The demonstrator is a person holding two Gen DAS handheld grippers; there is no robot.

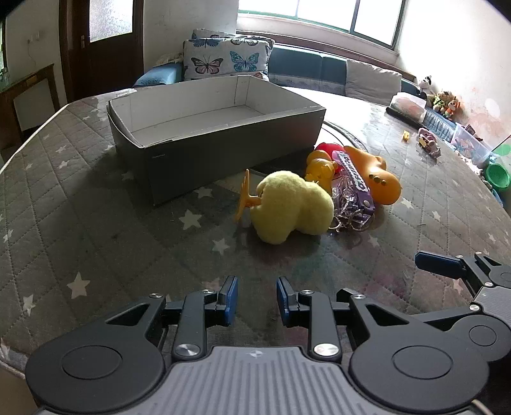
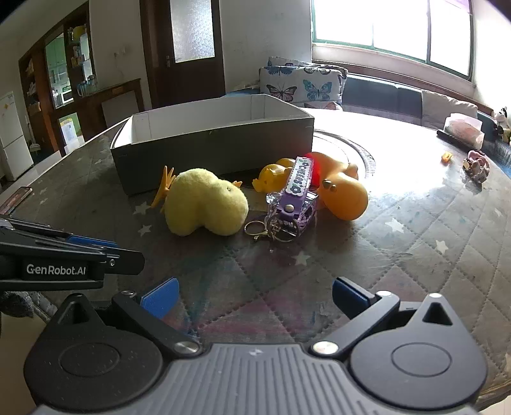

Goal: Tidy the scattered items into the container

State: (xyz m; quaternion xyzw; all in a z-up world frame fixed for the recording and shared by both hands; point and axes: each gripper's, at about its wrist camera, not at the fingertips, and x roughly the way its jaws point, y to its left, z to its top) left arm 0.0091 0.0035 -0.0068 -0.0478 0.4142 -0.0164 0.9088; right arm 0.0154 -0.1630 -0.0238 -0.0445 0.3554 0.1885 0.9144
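Jaws part-way apart and gripping nothing, the left gripper (image 1: 257,298) hovers over bare quilted cloth, its blue pads (image 1: 230,298) facing each other across a narrow gap; the right gripper (image 2: 254,298) stands spread wide, equally empty, its blue fingertips (image 2: 161,297) angled outward above the same star-patterned table cover (image 2: 431,255). Each tool shows at the edge of the other's view (the right one at the far right of the left wrist picture, the left one at the far left of the right wrist picture). Ahead of both, well clear of the pads, lies the cluster of scattered items: a yellow plush chick (image 1: 292,207) on its side with orange plastic feet, touching a purple keychain strap (image 2: 298,188) with metal rings and a clear crinkly wrapper, then a small yellow plastic toy (image 2: 273,177) and an orange rubber toy (image 2: 343,191) with a red part, all bunched together. Just behind the pile sits the open cardboard box (image 1: 204,150), dark outside, white inside, with nothing visible in the part of its interior that shows. Farther right on the table, well apart, rest a small pink figure (image 2: 477,164) and a tiny yellow piece (image 1: 406,135). Butterfly-print cushions (image 1: 223,57) and a bright window (image 2: 392,22) fill the background.
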